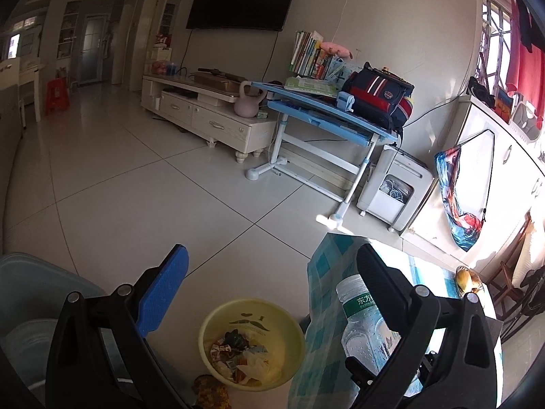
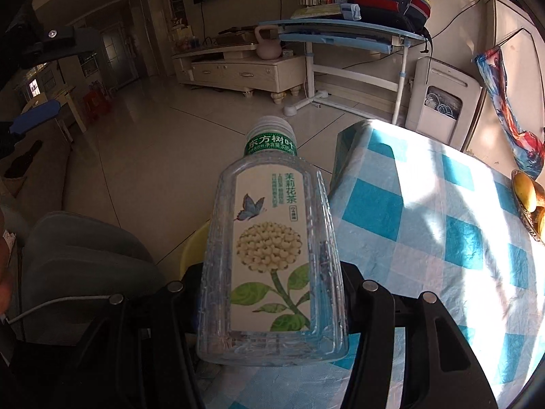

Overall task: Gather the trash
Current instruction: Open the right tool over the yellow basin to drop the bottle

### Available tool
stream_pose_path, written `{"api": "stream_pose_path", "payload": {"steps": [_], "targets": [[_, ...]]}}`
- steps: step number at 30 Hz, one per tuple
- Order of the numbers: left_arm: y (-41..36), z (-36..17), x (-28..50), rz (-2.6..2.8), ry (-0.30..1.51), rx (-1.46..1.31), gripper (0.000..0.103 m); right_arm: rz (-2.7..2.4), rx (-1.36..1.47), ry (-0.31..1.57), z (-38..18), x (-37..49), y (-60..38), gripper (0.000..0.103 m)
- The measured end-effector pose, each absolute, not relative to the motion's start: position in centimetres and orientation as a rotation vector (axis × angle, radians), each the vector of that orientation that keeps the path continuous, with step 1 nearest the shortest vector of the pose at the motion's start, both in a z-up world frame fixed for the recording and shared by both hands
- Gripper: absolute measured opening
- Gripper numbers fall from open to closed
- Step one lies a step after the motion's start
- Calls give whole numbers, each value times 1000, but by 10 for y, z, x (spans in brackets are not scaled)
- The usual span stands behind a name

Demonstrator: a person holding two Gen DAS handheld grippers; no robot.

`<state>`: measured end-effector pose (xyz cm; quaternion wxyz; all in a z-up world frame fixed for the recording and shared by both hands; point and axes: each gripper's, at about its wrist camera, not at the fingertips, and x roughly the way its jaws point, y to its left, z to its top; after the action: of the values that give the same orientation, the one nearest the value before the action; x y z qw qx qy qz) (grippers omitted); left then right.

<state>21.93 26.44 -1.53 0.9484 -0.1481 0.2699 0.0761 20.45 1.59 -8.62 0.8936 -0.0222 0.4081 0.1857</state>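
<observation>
Right claw (image 2: 272,306) pinching empty bottle (image 2: 272,238); left claw (image 1: 272,289) spread above yellow bin (image 1: 293,337).

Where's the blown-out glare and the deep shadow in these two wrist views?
Left wrist view: sun clips the checked tablecloth to white beside the clear bottle; the yellow basin sits evenly lit on the floor. Right wrist view: sun bands streak the cloth at right, the left side is dark, and the bottle label stays sharp. Both views bend straight lines at the edges.

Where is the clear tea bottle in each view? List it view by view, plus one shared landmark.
Left wrist: tea bottle lower right, beside the right finger, over the checked tablecloth.
Right wrist: tea bottle centre, cap pointing away.
Shared landmark: blue desk.
</observation>
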Motion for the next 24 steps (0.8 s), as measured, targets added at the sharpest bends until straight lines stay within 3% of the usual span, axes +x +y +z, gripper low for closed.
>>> {"api": "stream_pose_path", "payload": {"steps": [11, 13, 24], "targets": [[280, -17, 220, 178, 552, -342, 96, 405, -135, 921, -111, 256, 73, 56], [280, -17, 220, 177, 552, -341, 96, 393, -134, 943, -116, 265, 80, 64], [273, -14, 217, 175, 551, -321, 96, 369, -58, 896, -100, 254, 76, 78]]}}
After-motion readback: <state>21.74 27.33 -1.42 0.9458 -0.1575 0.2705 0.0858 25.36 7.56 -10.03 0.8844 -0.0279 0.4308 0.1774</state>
